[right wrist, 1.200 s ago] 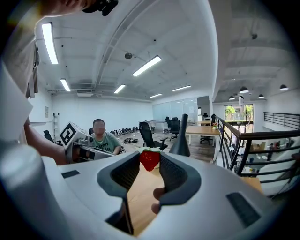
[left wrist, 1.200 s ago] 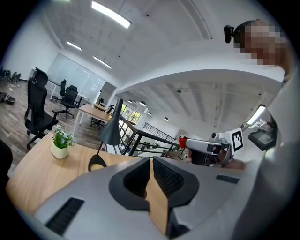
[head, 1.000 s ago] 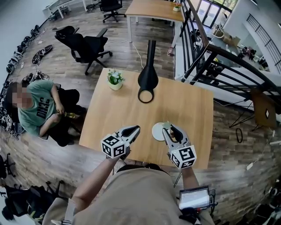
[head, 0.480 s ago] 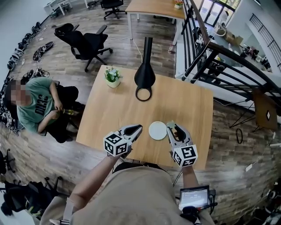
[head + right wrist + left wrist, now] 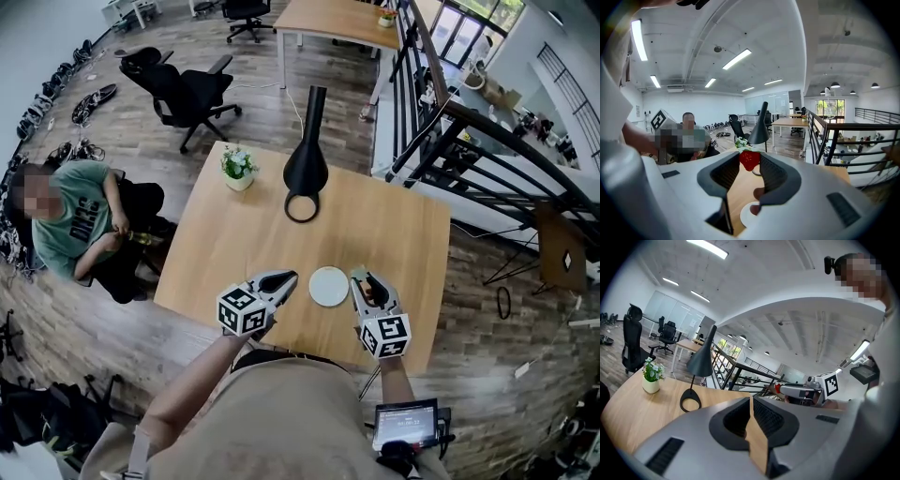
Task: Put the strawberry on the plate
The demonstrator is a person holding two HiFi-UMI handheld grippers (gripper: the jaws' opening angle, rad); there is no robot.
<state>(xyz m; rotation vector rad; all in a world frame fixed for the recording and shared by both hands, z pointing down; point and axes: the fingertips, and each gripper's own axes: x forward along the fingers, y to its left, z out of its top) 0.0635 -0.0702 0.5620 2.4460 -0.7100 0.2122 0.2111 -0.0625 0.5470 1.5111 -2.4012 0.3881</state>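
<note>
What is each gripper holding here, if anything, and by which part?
The right gripper pinches the strawberry across its red body, at its jaw tips. The left gripper is shut and empty.

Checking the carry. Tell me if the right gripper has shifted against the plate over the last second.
Yes. The right gripper, shut on the strawberry, overlapped the right rim of the plate; now it sits just right of it, with table showing between.

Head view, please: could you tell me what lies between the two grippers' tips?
The white plate lies between the left gripper and the right gripper, which grips the strawberry; the head view shows it.
</note>
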